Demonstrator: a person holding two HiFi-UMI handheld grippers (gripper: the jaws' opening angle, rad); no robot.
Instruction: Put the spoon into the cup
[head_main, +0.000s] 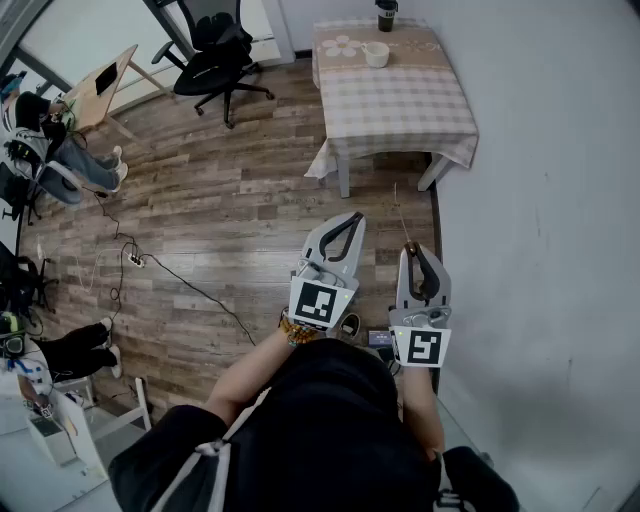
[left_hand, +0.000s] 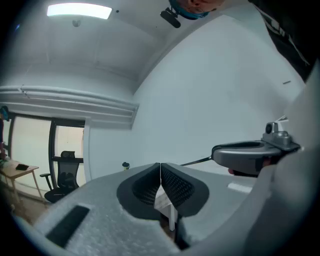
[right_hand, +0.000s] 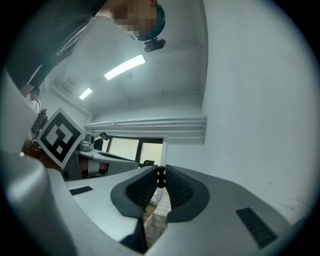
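Head view: cup is seen on table at upper centre, well apart from both grippers at lower centre. Spoon is clamped in right gripper, its long axis pointed up-frame toward the table. Left gripper is held just beside it.
Left gripper view: jaws are pressed together, nothing between them. Spoon is seen sticking out of the right gripper at right.
Right gripper view: jaws are closed on the spoon. Cup is judged ahead, slightly left of the jaws; a long carry is needed.
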